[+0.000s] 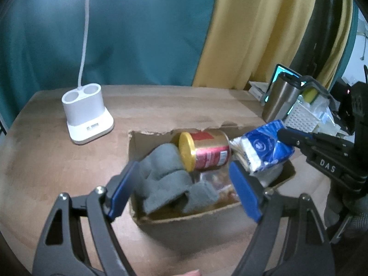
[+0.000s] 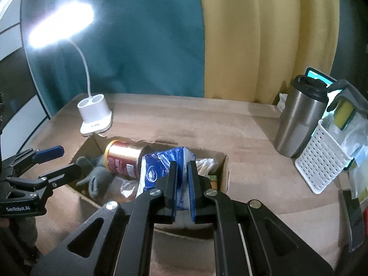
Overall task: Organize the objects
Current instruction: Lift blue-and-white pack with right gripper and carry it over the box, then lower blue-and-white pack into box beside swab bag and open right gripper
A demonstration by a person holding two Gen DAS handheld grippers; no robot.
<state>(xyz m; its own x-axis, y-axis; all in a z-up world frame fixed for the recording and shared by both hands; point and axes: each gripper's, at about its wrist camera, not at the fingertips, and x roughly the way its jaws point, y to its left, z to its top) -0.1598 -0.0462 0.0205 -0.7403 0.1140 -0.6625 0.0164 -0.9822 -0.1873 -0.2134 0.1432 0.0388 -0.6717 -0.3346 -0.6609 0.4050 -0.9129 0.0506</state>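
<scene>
An open cardboard box (image 1: pixel 184 218) (image 2: pixel 226 161) sits on the wooden table. Inside lie grey socks (image 1: pixel 165 172) (image 2: pixel 96 174), a red and gold can (image 1: pixel 207 151) (image 2: pixel 124 156) on its side, and cotton swabs (image 2: pixel 205 164). My right gripper (image 2: pixel 182 168) (image 1: pixel 285 135) is shut on a blue and white tissue pack (image 2: pixel 154 170) (image 1: pixel 264 147), which hangs over the box's right part. My left gripper (image 1: pixel 184 191) (image 2: pixel 62 161) stands open over the box's near left side, with nothing pinched between its blue pads (image 1: pixel 122 193).
A lit white desk lamp with its base (image 1: pixel 86 112) (image 2: pixel 95 115) stands at the far left of the table. At the right are a steel tumbler (image 1: pixel 279 99) (image 2: pixel 299 119) and a white perforated basket (image 2: pixel 322 158) (image 1: pixel 301 115) of items. Teal and yellow curtains hang behind.
</scene>
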